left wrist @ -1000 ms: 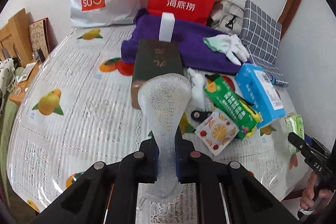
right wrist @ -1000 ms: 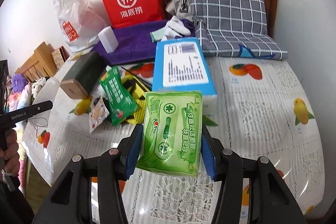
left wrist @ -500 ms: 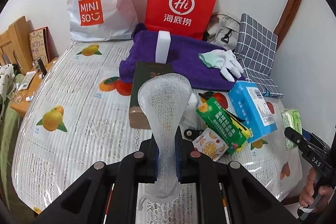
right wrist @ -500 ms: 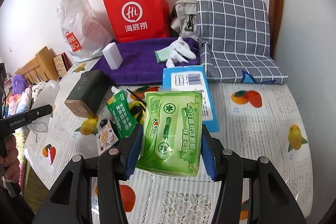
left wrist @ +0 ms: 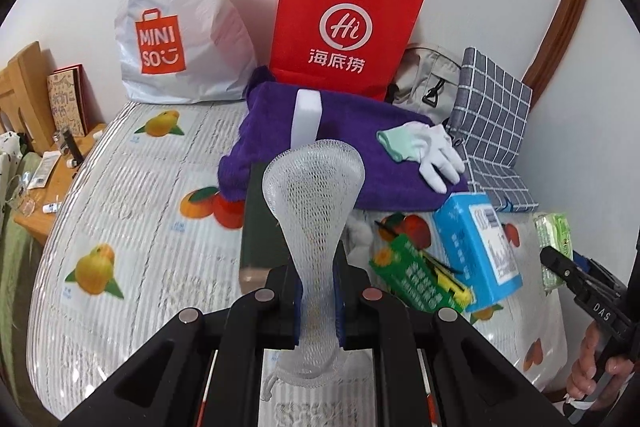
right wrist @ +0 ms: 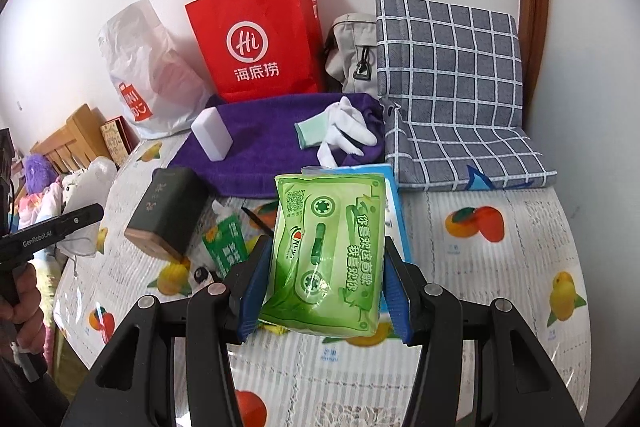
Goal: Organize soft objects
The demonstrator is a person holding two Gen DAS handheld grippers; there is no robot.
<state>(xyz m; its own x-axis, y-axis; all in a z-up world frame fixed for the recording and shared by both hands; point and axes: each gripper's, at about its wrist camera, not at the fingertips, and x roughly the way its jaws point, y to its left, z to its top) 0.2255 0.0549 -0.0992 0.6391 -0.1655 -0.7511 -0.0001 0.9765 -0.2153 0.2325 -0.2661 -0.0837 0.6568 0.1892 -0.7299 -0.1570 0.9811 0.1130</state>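
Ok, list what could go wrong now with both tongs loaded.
1. The white mesh pouch is pinched only at its narrow neck by the left tongs; its wide end could flop or snag.
2. The glossy green tissue pack in the right tongs may slip out.

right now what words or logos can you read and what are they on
"MINI SO": white plastic bag
"Hi" and "海底捞": red paper bag
"GenRobot.AI": left gripper
"DAS": right gripper
Green tissue pack, blue box, green packet: print too small or blurred to read.
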